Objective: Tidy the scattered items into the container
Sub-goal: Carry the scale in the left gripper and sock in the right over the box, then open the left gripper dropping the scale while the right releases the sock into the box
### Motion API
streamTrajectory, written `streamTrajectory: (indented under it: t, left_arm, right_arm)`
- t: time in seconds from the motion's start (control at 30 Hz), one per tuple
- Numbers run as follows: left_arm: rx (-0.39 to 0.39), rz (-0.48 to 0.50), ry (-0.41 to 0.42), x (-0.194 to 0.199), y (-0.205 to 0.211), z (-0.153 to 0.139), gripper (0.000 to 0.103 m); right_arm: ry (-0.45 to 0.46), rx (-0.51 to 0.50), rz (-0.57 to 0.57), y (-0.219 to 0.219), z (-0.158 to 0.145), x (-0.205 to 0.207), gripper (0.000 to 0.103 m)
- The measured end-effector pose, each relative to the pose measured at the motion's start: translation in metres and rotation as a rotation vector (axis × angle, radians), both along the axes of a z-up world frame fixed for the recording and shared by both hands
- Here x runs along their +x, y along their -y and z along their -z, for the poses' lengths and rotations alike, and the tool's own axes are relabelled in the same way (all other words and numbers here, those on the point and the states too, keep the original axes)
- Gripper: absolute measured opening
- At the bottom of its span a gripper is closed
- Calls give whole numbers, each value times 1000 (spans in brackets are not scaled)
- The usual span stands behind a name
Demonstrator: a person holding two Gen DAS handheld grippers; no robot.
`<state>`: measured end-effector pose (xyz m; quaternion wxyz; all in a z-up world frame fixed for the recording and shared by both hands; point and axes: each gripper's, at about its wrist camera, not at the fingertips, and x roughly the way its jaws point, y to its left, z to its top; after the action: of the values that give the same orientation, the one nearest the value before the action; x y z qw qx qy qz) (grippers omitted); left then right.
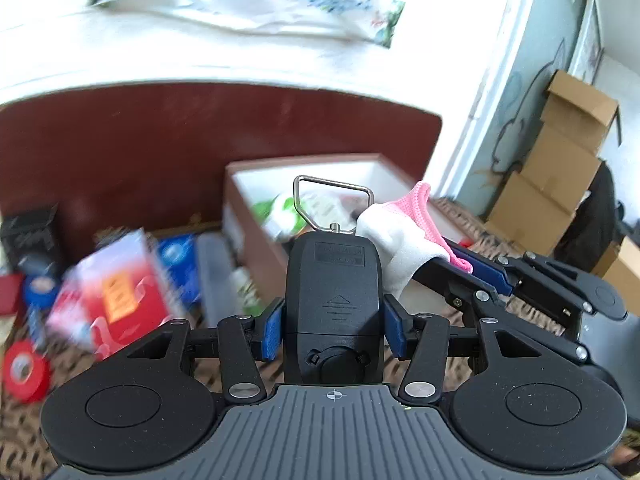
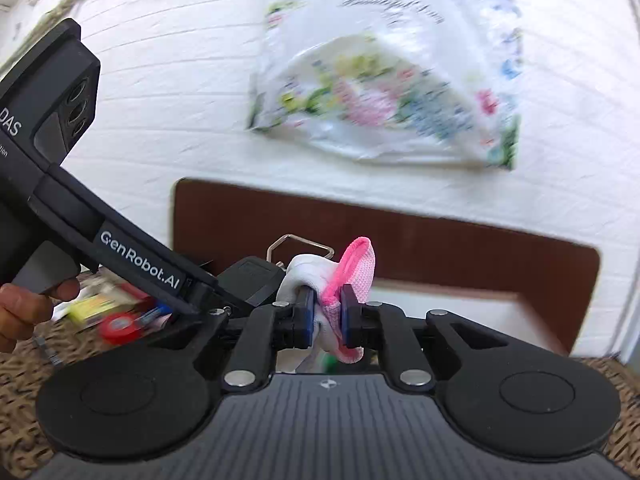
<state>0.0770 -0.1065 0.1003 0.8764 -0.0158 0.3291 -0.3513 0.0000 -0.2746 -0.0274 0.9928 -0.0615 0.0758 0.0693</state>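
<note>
Left claw (image 1: 334,330) grips scale (image 1: 333,280) — aloft.

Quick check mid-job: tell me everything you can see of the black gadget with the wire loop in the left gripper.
The black gadget is a matte plastic body with rounded shoulders, an embossed arrow panel and a round knob at its near end. A bent metal wire loop rises from a small pin on top. It stands upright, clamped at its sides between the left gripper's blue pads, above the carpet. The white-and-pink sock sits close beside its upper right; contact is unclear.
</note>
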Motion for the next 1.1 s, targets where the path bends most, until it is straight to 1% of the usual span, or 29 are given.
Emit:
streamTrajectory:
  t: [0.07,0.17,0.27,0.33,0.4,0.53,0.7,0.73,0.77,0.8,0.83,0.87,0.9,0.93,0.97,1.0,1.03,1.1]
  left_arm:
    - [-12,17,-4,14,15,-7,52]
    - [-16,31,12,33,39,-13,52]
    - [-27,59,0,54,64,-13,52]
    - [-20,68,0,64,78,-9,52]
    - [-8,75,-7,76,94,-3,52]
    - [6,91,-53,101,118,17,52]
    - [29,93,-98,123,136,47,52]
    - [39,87,-95,126,138,52,55]
    - [46,81,-87,129,140,56,62]
    - [48,77,-78,130,140,59,59]
    - [46,75,-67,130,138,61,66]
    - [40,77,-56,130,136,61,71]
    - [33,75,-41,127,132,61,84]
    - [30,63,-19,124,129,61,94]
    - [31,46,4,119,125,60,98]
    - [37,31,26,115,122,60,101]
    - [45,23,44,111,120,60,102]
    - [68,18,64,105,116,62,103]
  right_arm:
    - [7,10,29,13,-5,12,15]
    - [13,9,74,31,-7,32,15]
    - [13,-3,108,44,-3,48,15]
    - [6,-15,133,52,2,60,15]
    - [-12,-13,151,63,9,73,15]
    - [-59,-5,185,84,25,95,15]
    - [-119,8,224,101,50,115,15]
    - [-128,10,229,104,54,118,16]
    - [-136,11,234,105,59,121,18]
    - [-146,8,239,107,63,124,21]
    - [-153,-2,246,106,67,126,24]
    - [-161,-18,253,105,70,127,37]
    - [-163,-37,266,103,73,127,48]
    - [-158,-59,280,101,76,127,72]
    - [-147,-78,290,98,78,126,88]
    - [-138,-97,297,95,79,123,90]
    - [-138,-114,295,92,80,122,90]
    - [-150,-135,283,87,81,120,95]
